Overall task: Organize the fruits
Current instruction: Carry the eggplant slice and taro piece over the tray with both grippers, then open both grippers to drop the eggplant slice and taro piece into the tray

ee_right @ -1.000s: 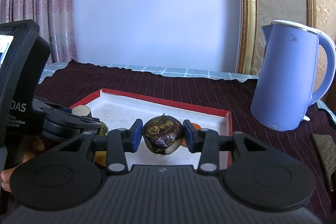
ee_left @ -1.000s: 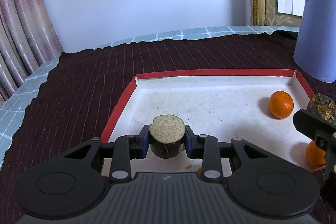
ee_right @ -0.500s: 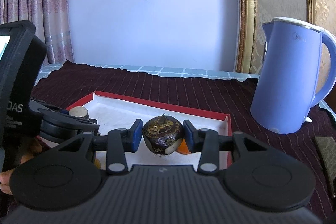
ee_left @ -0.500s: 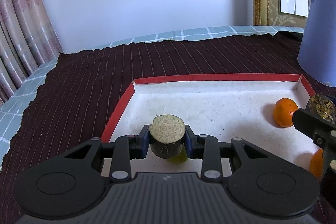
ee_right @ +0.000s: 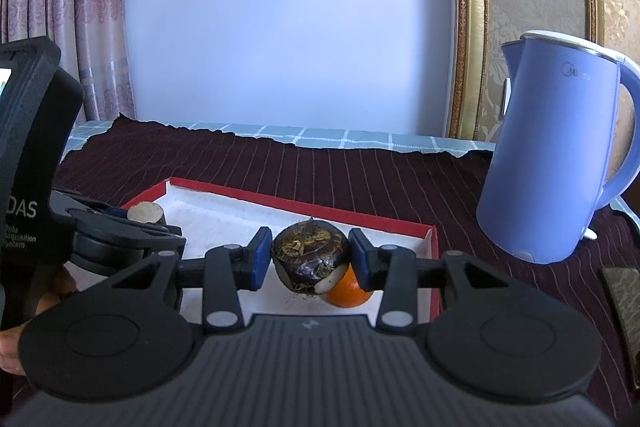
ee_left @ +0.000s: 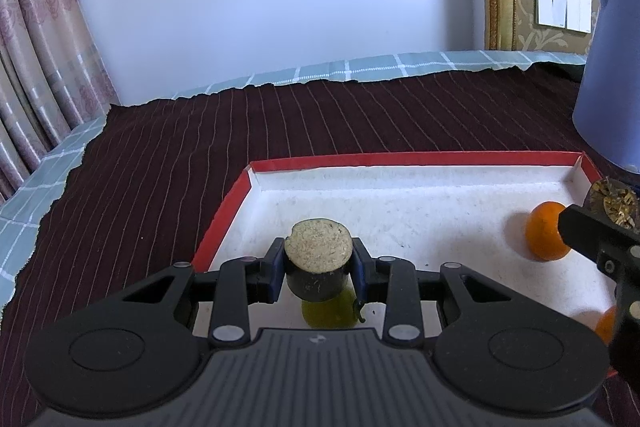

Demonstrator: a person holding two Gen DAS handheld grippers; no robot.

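My left gripper is shut on a dark cylindrical piece with a pale cut top, held above the near left part of a red-rimmed white tray. A green fruit lies in the tray under it. My right gripper is shut on a dark brown water chestnut over the tray, with an orange just behind and below it. In the left wrist view, one orange sits at the tray's right side and another orange shows at the right edge.
A blue electric kettle stands on the dark striped tablecloth to the right of the tray. A dark flat object lies at the far right. Curtains and a wall stand behind the table. A hand holds the left gripper's body.
In the left wrist view the tray and oranges have slid down and to the right, and the green fruit has come into view beneath the held piece. Both grips are unchanged.
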